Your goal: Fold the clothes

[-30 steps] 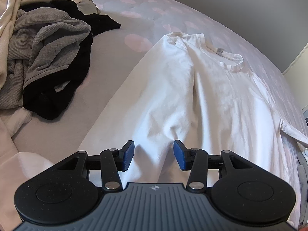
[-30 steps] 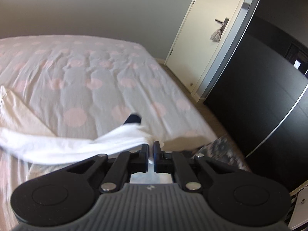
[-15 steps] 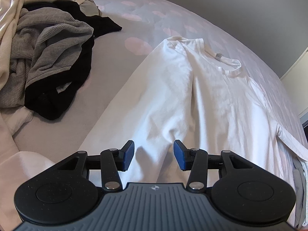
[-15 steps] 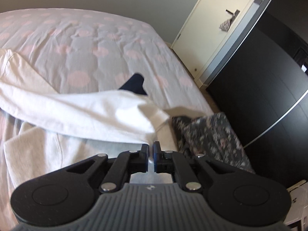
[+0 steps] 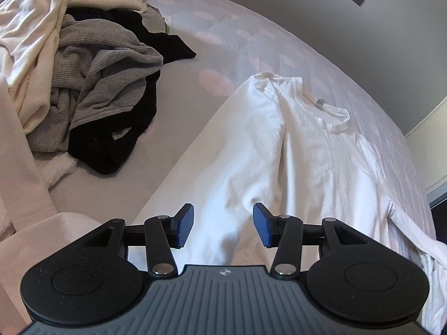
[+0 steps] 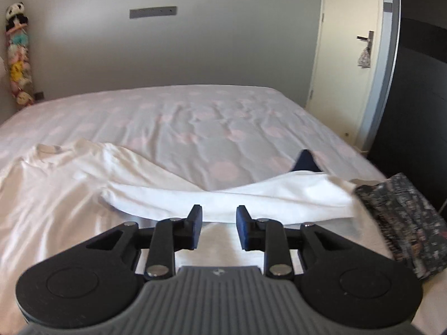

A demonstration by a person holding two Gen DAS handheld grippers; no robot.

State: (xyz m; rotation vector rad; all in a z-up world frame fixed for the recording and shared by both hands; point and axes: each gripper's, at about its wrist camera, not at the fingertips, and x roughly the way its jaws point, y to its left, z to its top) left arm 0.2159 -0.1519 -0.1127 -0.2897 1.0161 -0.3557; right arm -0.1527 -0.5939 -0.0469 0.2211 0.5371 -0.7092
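**White long-sleeved shirt spread on the bed, both grippers empty above it**

The white shirt point(image 5: 293, 150) lies flat on the bed point(image 5: 251, 42), which has a pale cover with pink dots. In the left wrist view the collar is at the far end and the hem is near, just under the left gripper point(image 5: 223, 224). The blue pads point(image 5: 185, 223) of this gripper stand wide apart. Nothing is between them; only the white cloth shows below, and I cannot tell if they touch it.

To the left of the shirt, well apart from it, there is a pile of unfolded clothes point(image 5: 83, 83): a cream piece at the far left, a grey ribbed one on top, and a black one under it.

In the right wrist view the right sleeve point(image 6: 237, 195) of the shirt lies stretched across the bed from left to right, with its cuff at the right, close to the edge of the mattress. The right gripper point(image 6: 217, 223) is just in front of the sleeve. Its jaws have just been opening and now stand at a narrow gap, with no cloth between them; the sleeve lies free beyond the tips.

A folded dark patterned cloth point(image 6: 402, 217) lies at the right, beside the cuff. A small dark blue corner point(image 6: 306, 162) shows behind the sleeve. Farther right is a cream door point(image 6: 349, 69) with something small hanging from its handle.
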